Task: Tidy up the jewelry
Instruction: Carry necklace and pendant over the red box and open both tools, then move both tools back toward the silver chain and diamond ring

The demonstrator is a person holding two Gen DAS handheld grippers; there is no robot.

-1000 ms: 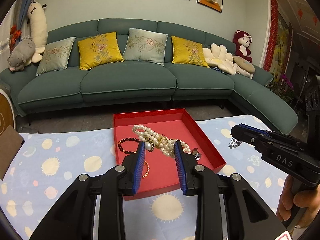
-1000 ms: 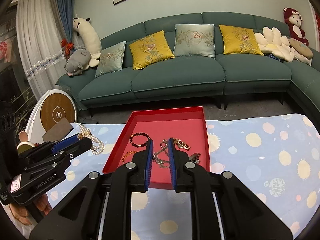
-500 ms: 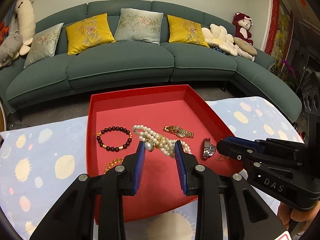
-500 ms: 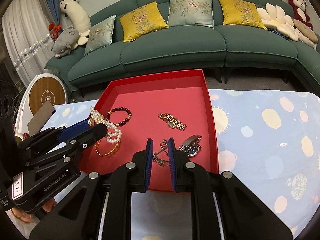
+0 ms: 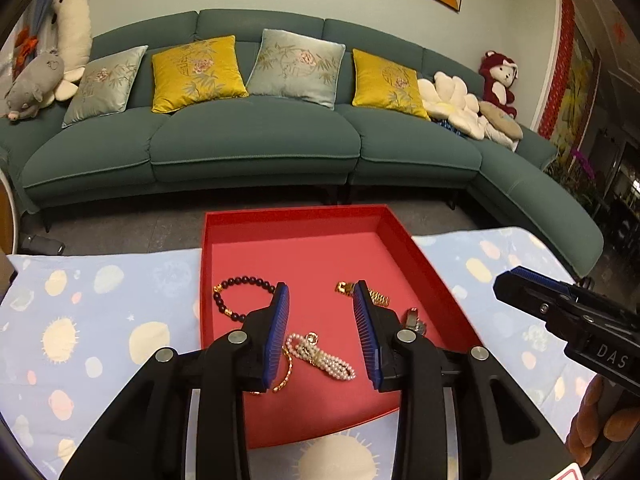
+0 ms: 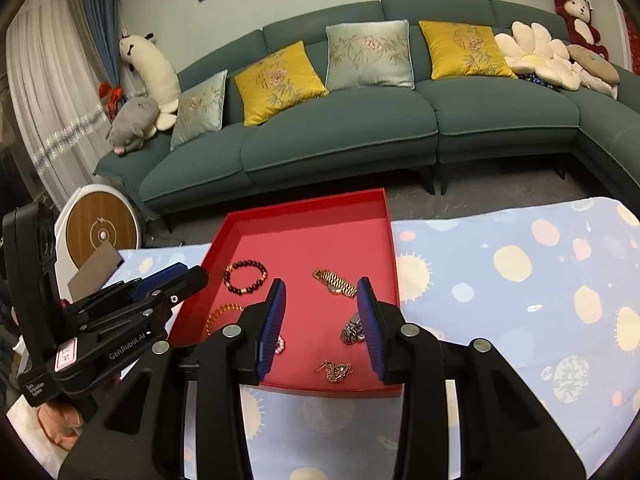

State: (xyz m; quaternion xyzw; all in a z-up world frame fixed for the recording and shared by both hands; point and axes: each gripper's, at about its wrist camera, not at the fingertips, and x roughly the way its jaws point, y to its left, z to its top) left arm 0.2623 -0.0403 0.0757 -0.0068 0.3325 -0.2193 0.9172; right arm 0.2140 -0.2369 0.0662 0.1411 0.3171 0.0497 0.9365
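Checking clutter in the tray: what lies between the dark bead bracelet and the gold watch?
Nothing: in the right wrist view the red tray floor is bare between the dark bead bracelet and the gold watch.

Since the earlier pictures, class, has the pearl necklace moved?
Yes. The pearl necklace has dropped from between the left claw's opening jaws onto the red tray's floor near its front edge.

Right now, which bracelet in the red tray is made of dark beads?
The dark beaded bracelet at the tray's far left; the others are pearl or gold.
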